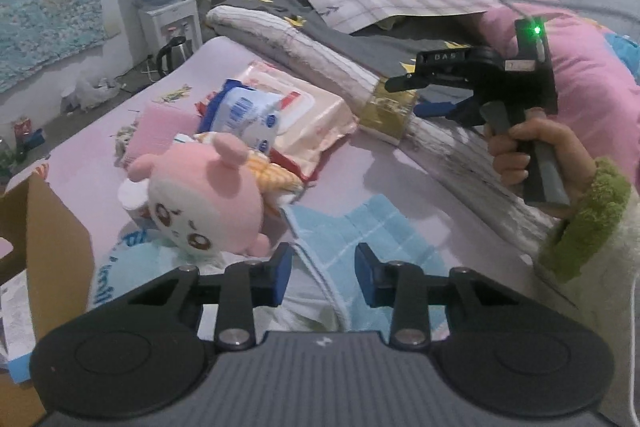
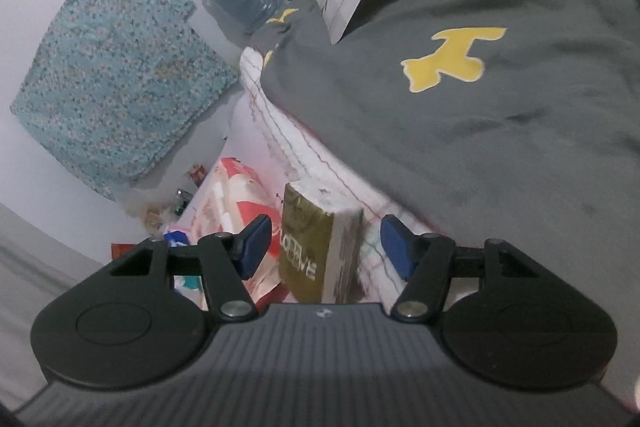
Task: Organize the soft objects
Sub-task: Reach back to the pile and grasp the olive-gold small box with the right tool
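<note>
A pink and white plush toy [image 1: 208, 203] lies on the bed beside a pile of soft packs: a peach wipes pack [image 1: 296, 111], a blue and white pack [image 1: 244, 115] and a pink pad [image 1: 154, 131]. A light blue towel [image 1: 360, 227] lies in front of my left gripper [image 1: 323, 277], which is open and empty just above it. My right gripper [image 2: 326, 247] is open, its fingers on either side of the gold-banded end of a long rolled white bolster [image 2: 320, 247]; it also shows in the left wrist view [image 1: 416, 95].
A cardboard box [image 1: 44, 239] stands at the left edge of the bed. A grey blanket with yellow shapes [image 2: 480, 87] and a pink pillow [image 1: 592, 67] lie behind the bolster. A water dispenser [image 1: 168, 7] and kettle [image 1: 174, 53] stand by the wall.
</note>
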Demonstrator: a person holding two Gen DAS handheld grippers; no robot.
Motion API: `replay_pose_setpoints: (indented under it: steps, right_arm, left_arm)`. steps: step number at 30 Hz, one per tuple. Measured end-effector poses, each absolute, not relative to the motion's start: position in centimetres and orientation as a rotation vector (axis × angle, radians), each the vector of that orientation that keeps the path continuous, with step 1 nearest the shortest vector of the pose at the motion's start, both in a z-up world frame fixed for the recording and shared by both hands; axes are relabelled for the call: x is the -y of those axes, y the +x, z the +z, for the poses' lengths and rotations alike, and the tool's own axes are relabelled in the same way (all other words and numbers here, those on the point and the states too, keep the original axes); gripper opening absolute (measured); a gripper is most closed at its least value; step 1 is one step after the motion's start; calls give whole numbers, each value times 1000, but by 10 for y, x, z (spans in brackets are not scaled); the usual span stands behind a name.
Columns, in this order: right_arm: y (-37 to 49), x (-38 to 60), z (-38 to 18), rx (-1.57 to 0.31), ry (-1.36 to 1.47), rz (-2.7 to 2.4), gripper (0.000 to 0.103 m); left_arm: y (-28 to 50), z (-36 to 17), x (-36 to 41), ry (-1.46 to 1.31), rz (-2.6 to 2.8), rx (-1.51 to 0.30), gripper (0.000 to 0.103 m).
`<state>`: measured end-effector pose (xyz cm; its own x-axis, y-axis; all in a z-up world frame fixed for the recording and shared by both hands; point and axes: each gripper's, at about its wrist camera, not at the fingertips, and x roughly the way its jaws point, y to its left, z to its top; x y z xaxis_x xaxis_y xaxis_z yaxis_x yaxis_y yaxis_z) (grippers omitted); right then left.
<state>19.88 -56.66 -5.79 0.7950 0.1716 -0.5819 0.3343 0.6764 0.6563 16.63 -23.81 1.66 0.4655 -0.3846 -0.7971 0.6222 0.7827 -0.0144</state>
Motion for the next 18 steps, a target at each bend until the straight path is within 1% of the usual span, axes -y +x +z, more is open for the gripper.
replay_pose_setpoints:
  steps: [2,3,5,6,7,8,10,11,12,13,15,16,17,18]
  right_arm:
    - [206,565,-59,-664,805,-92,61]
    - [209,563,-60,-665,788,-89,59]
    - [212,560,-60,-667,743,-93,44]
    - [213,559,-61,-669,726,-95,40]
    - [213,560,-62,-662,727,-91,38]
    - [210,561,-61,-658,730,-89,37]
    - [207,564,-61,-647,749,-82,31]
    - [205,565,-60,-638,763,-75,29]
    - [196,563,-55,-628,774,-68,24]
    - [193,564,-52,-614,784,-62,24]
    - [186,565,-46,-588,796,-43,24]
    - [180,566,-42,-577,807,-32,24]
    - [174,566,-38,-568,822,-19,24]
    - [169,566,-35,-558,844,0,24]
  left_arm:
    - [172,18,235,302,-613,-891,36]
    - [174,19,233,307,-604,-889,36]
    - [181,21,230,309,-582,-880,38]
    - [183,22,229,306,-573,-876,38]
    - [187,24,227,300,-565,-872,41]
    - [190,25,226,298,-562,-872,49]
    - [196,26,225,295,-559,-874,59]
    - [200,26,225,296,-556,-874,62]
    - [203,25,225,301,-554,-877,63]
    - [207,25,226,306,-550,-880,65]
    - [213,24,228,317,-541,-881,72]
    - [217,22,229,320,-530,-882,80]
    - [221,21,230,320,-519,-884,83]
    - [226,19,230,319,-503,-890,84]
